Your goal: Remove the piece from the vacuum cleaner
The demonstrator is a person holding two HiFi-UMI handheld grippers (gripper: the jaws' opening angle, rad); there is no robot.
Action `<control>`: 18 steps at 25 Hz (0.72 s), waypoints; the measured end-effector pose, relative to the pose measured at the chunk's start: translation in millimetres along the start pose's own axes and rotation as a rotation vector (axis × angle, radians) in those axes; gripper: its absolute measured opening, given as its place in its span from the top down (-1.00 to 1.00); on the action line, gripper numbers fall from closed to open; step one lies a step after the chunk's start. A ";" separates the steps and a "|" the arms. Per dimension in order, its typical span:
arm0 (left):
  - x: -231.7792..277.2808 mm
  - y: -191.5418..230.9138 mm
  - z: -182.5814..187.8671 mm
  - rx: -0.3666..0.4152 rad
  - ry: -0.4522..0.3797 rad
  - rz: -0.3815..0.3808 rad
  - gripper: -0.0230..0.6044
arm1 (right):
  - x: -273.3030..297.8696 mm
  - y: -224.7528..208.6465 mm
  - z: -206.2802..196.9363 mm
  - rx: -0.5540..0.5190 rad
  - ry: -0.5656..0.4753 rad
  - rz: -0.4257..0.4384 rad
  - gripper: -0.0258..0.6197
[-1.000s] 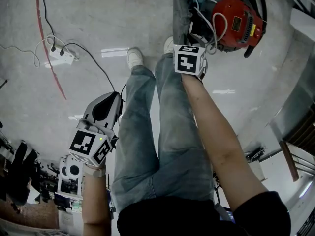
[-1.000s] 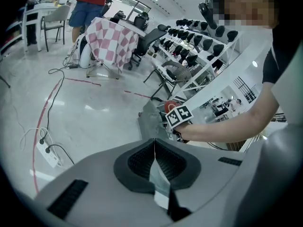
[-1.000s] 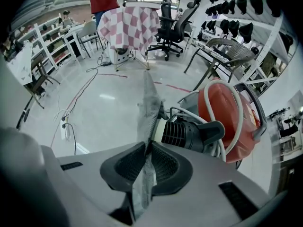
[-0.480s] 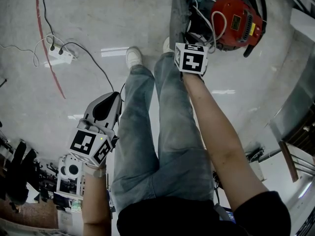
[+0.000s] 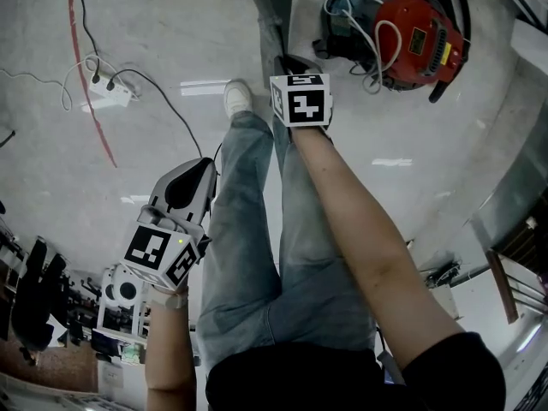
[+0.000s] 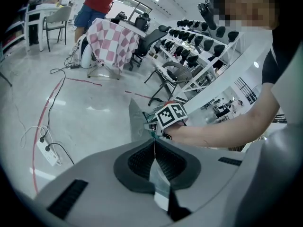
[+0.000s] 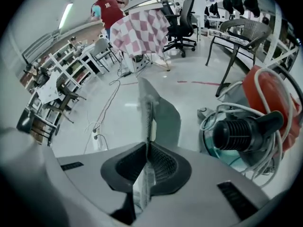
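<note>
The red vacuum cleaner stands on the floor at the top right, wrapped in a white cord, its black hose end pointing free. A flat grey nozzle piece is apart from it, to its left. My right gripper is shut on that piece; its jaws have just been closing, with the piece clamped edge-on between them. My left gripper hangs low beside the person's leg, shut with nothing in it. From the left gripper view I see the right gripper's marker cube and the grey piece.
A power strip with cables and a red line lie on the floor at left. The person's legs and white shoe stand between the grippers. A checkered cloth, chairs and a person in red are far off.
My right gripper has swung left, carrying the grey piece away from the vacuum cleaner, which it had been against. The left gripper has stayed where it was.
</note>
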State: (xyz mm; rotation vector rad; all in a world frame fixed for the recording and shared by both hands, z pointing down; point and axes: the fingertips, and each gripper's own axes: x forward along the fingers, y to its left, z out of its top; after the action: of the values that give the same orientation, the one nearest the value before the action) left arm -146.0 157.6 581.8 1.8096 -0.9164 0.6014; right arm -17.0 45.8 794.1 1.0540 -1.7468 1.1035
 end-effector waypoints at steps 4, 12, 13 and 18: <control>-4.7 7.9 -0.7 -0.005 -0.005 0.013 0.87 | 2.5 26.1 2.4 0.002 -0.006 0.057 0.76; -9.9 12.4 7.9 -0.020 -0.055 0.036 0.87 | -18.1 53.6 10.8 -0.025 -0.031 0.158 0.76; -10.9 11.0 8.8 -0.017 -0.059 0.033 0.87 | -23.3 55.9 12.7 -0.026 -0.034 0.164 0.76; -16.6 7.7 19.2 -0.005 -0.083 0.052 0.87 | -53.9 59.4 23.9 -0.032 -0.055 0.177 0.76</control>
State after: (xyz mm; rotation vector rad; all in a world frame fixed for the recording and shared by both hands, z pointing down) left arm -162.0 143.5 566.1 1.8227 -1.0229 0.5591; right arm -58.4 51.8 721.6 0.9314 -1.9250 1.1594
